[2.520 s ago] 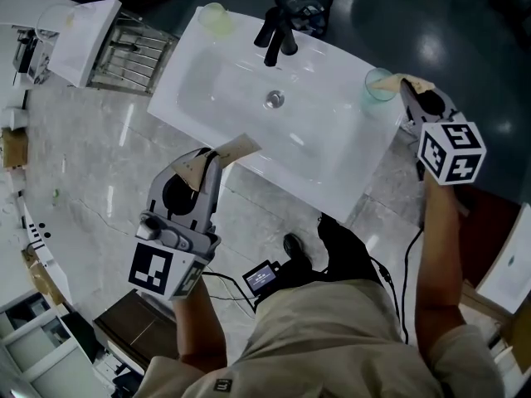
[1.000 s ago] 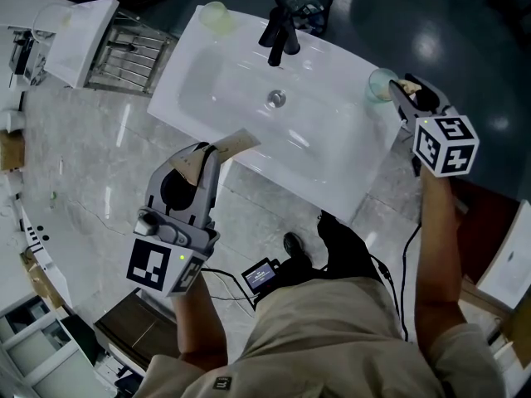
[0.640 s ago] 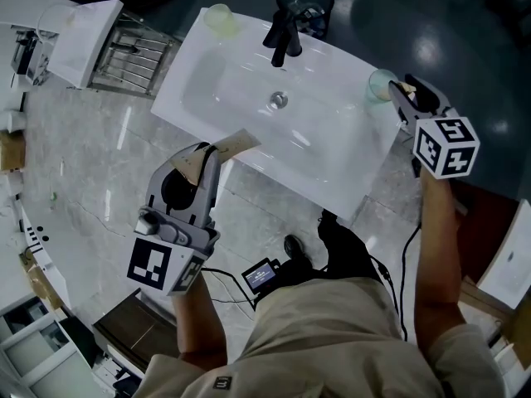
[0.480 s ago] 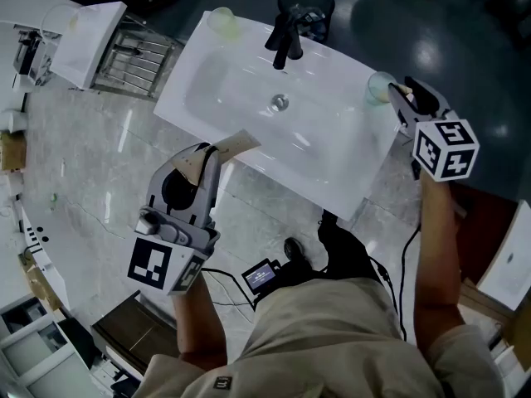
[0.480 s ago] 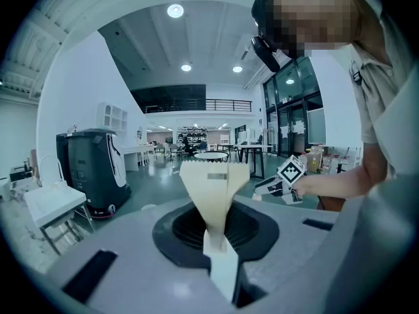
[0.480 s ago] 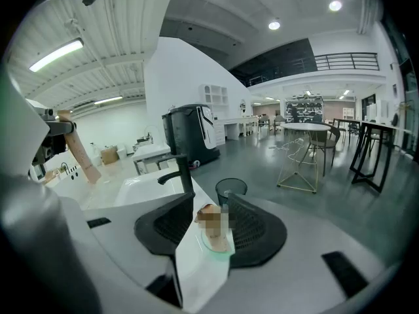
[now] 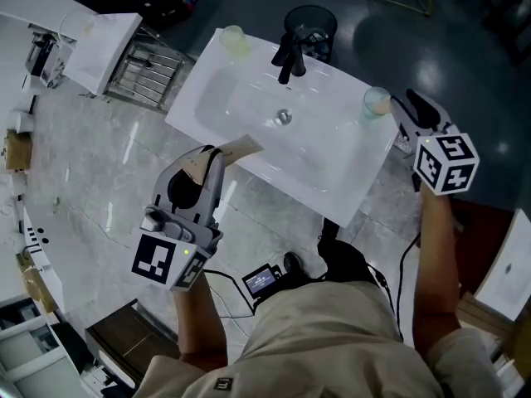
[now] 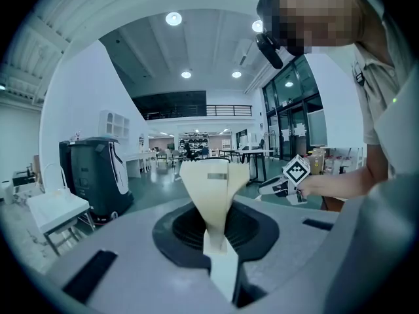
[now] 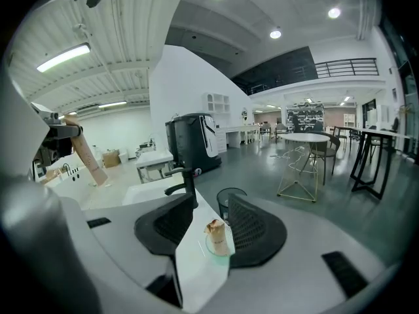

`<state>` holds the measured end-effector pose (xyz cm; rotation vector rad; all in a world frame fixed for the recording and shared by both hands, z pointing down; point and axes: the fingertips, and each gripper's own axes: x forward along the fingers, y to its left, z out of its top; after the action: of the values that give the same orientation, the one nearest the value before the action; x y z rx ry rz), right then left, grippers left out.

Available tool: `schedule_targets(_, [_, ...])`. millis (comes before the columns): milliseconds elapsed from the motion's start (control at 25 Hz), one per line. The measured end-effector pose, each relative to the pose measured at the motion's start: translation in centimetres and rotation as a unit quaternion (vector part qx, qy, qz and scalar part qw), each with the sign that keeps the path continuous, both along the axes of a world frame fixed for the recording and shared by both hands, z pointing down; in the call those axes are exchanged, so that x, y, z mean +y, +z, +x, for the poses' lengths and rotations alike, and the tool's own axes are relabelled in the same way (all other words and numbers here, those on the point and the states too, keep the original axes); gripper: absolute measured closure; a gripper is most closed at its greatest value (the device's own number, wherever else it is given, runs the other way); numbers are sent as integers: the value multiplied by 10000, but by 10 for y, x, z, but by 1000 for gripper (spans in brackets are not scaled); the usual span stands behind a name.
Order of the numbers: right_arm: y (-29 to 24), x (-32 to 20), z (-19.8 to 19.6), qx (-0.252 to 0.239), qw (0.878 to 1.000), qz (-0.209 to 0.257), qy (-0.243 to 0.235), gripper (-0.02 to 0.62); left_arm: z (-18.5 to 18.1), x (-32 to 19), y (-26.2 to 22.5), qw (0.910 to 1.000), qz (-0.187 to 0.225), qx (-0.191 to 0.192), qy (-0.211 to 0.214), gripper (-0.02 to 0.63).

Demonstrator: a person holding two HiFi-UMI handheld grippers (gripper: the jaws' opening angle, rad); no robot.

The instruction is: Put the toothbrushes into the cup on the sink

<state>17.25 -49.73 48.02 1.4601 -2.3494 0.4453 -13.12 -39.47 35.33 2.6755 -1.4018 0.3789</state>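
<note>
L gripper (image 7: 214, 152) nips toothbrush (image 7: 242, 147); R gripper (image 7: 404, 105) jaws apart.

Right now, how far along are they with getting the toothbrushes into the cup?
Done: one paper-wrapped toothbrush stands in the green cup at the sink's right end. The right gripper by it has its jaws apart and is empty. In hand: the left gripper is clamped on a second wrapped toothbrush, near the sink's front edge. Left: bring that one to the cup and drop it in.
</note>
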Motion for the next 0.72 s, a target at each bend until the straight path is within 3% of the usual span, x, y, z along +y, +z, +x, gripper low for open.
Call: schedule_targets(720, [-129, 55, -17, -347, 9939, 863, -598, 431, 4, 16, -61, 9986, 389, -1, -352, 565])
